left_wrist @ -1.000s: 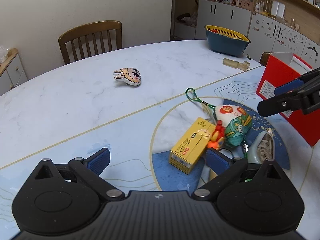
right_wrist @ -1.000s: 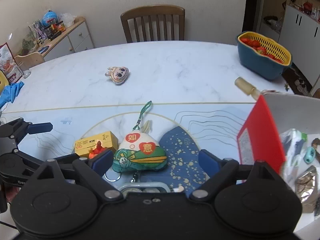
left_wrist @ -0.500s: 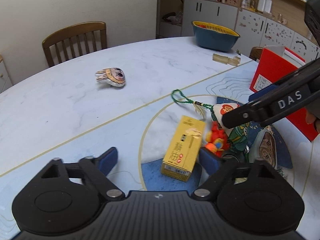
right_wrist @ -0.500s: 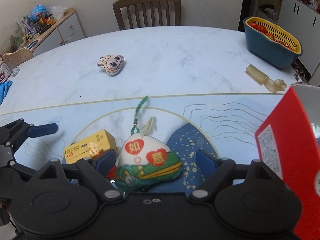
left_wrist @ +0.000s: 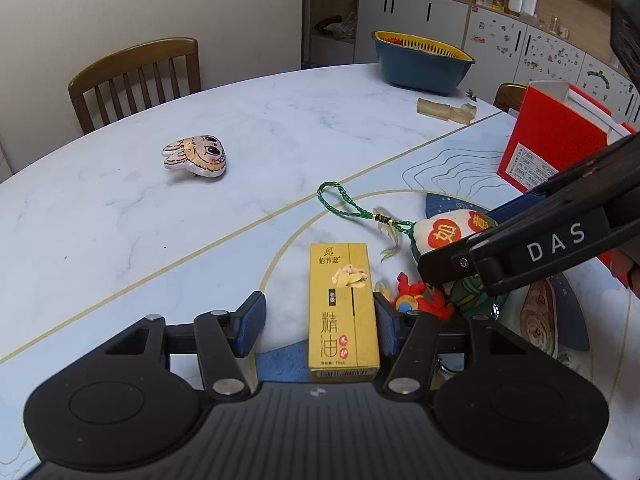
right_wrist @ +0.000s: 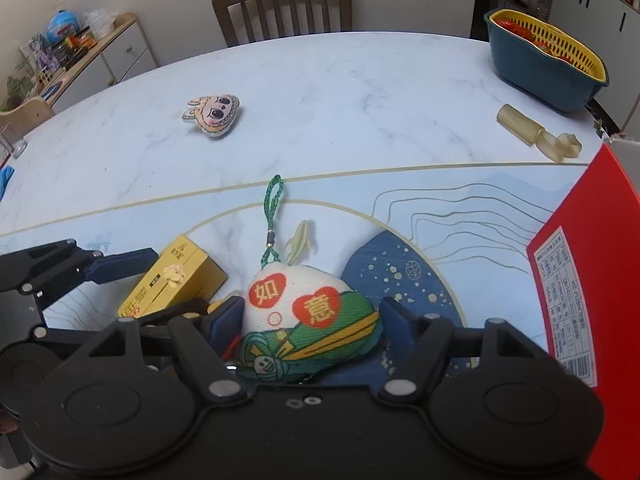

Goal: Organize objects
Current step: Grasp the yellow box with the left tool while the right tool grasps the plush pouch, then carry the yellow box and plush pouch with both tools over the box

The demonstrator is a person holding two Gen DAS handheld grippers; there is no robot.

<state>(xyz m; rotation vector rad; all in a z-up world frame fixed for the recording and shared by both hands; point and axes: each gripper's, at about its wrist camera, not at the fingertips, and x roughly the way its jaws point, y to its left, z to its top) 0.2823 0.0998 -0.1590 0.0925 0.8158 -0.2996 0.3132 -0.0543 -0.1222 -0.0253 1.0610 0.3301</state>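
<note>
I have the left gripper (left_wrist: 320, 322) low over the table (left_wrist: 120, 216) with the yellow box (left_wrist: 343, 308) lying flat between its 2 fingers. Its jaws have just been closing; the right pad sits against the box's side, but a clear gap remains at the left pad, so nothing is clamped. My right gripper (right_wrist: 312, 326) straddles the white and green sachet (right_wrist: 308, 316), whose green cord (right_wrist: 272, 216) trails toward the far side. Those jaws have just been closing too; I cannot tell whether the pads press the fabric. A small red toy (left_wrist: 420, 298) lies between box and sachet. The red carton (right_wrist: 592, 304) stands at right, a plush face (right_wrist: 212, 114) far left.
</note>
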